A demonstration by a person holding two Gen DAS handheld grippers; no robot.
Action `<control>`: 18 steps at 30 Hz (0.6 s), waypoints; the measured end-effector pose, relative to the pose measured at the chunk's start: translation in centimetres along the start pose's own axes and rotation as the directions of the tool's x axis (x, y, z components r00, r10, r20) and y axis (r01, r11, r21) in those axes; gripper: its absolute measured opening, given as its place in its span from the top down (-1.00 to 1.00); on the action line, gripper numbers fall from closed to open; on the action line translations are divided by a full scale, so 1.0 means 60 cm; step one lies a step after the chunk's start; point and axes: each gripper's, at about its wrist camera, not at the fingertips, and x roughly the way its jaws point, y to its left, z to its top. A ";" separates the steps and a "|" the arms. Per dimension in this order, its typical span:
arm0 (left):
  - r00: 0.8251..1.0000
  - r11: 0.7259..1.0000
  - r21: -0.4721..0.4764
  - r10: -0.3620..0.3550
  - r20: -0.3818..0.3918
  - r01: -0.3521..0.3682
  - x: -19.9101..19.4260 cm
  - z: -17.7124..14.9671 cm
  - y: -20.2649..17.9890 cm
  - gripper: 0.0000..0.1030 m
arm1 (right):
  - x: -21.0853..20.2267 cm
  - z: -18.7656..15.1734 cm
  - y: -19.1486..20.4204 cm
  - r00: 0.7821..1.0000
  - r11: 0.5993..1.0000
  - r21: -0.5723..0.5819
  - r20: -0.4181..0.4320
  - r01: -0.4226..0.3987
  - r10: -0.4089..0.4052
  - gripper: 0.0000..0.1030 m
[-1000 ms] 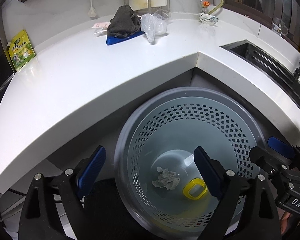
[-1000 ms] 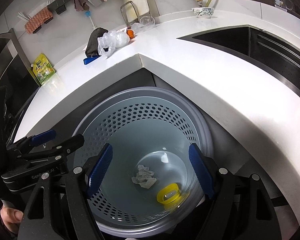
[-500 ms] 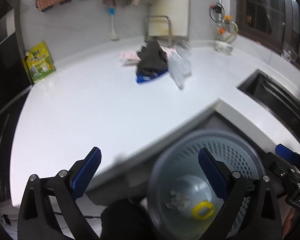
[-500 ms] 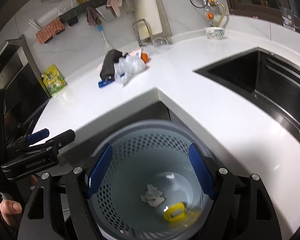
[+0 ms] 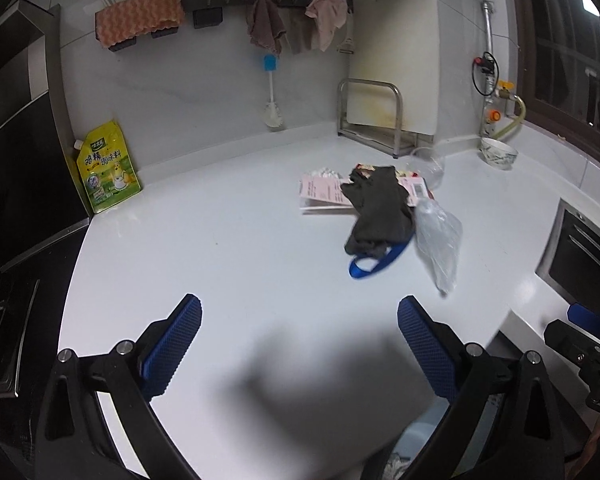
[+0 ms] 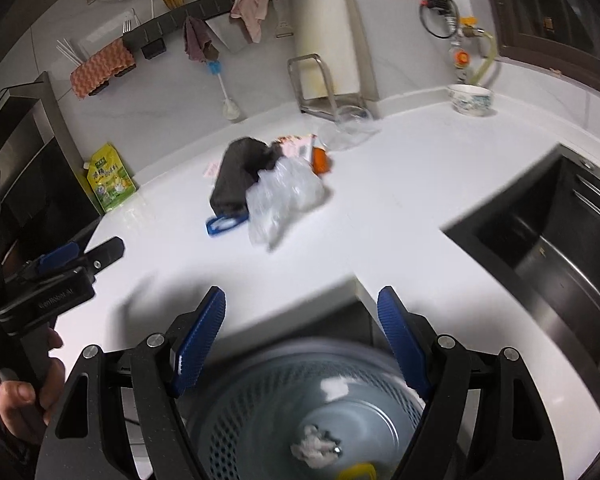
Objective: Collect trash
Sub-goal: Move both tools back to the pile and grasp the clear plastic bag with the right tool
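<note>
Trash pile [image 5: 384, 216] mid-table [image 5: 220, 240], apart from both my empty, spread fingers [image 5: 172, 348]; risk: grabbing the dark cloth [image 6: 236, 176] drags the loose plastic bag [image 6: 284, 196] off before reaching the bin [image 6: 260, 420].

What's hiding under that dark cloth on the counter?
Under the dark cloth a blue loop sticks out in front and a pink printed packet behind. A clear plastic bag lies beside it. Anything else beneath is covered.

A yellow seasoning pouch [image 5: 107, 168] leans against the backsplash, a bowl [image 5: 499, 153] well apart.
</note>
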 end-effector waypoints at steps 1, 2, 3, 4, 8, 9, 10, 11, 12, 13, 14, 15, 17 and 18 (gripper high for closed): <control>1.000 1.000 -0.004 0.002 -0.001 -0.002 0.008 0.006 0.002 -0.88 | 0.008 0.010 0.004 1.000 1.000 -0.011 0.000 0.006 -0.006 -0.46; 1.000 1.000 -0.009 0.003 -0.002 -0.003 0.018 0.014 0.005 -0.88 | 0.022 0.023 0.010 1.000 1.000 -0.026 -0.004 0.013 -0.013 -0.46; 1.000 1.000 -0.014 0.003 -0.002 -0.003 0.027 0.019 0.009 -0.88 | 0.038 0.035 0.013 1.000 0.999 -0.037 -0.012 0.018 -0.018 -0.46; 1.000 1.000 -0.017 0.003 -0.002 -0.003 0.035 0.024 0.011 -0.88 | 0.048 0.044 0.015 1.000 0.999 -0.042 -0.017 0.016 -0.017 -0.46; 1.000 0.999 -0.036 0.009 -0.008 -0.009 0.073 0.046 0.019 -0.88 | 0.103 0.081 0.026 0.999 0.997 -0.076 -0.038 0.026 -0.029 -0.46; 1.000 0.999 -0.043 0.007 -0.013 -0.007 0.081 0.049 0.021 -0.88 | 0.118 0.091 0.030 0.999 0.996 -0.088 -0.044 0.028 -0.032 -0.46; 1.000 0.999 -0.050 0.004 -0.021 -0.005 0.091 0.054 0.024 -0.88 | 0.128 0.098 0.033 0.998 0.995 -0.093 -0.049 0.028 -0.032 -0.46; 1.000 0.999 -0.053 0.001 -0.028 -0.003 0.098 0.057 0.026 -0.88 | 0.138 0.105 0.034 0.998 0.995 -0.097 -0.052 0.025 -0.030 -0.46; 0.999 0.999 -0.055 0.002 -0.035 -0.004 0.105 0.059 0.028 -0.88 | 0.149 0.112 0.035 0.998 0.995 -0.098 -0.054 0.022 -0.027 -0.46; 0.999 0.998 -0.057 0.006 -0.040 -0.009 0.112 0.062 0.030 -0.88 | 0.161 0.118 0.036 0.998 0.995 -0.096 -0.062 0.023 -0.029 -0.46; 0.999 0.998 -0.058 0.008 -0.041 -0.010 0.116 0.063 0.030 -0.88 | 0.172 0.124 0.036 0.997 0.995 -0.097 -0.068 0.025 -0.031 -0.46; 0.999 0.998 -0.060 0.008 -0.040 -0.010 0.119 0.064 0.032 -0.88 | 0.182 0.127 0.037 0.997 0.994 -0.101 -0.075 0.029 -0.036 -0.46; 0.999 0.998 -0.064 0.009 -0.038 -0.011 0.125 0.067 0.033 -0.88 | 0.210 0.135 0.034 0.993 0.993 -0.108 -0.100 0.057 -0.068 -0.46; 0.999 0.998 -0.064 0.007 -0.038 -0.009 0.128 0.068 0.033 -0.88 | 0.225 0.137 0.032 0.990 0.992 -0.107 -0.114 0.065 -0.077 -0.46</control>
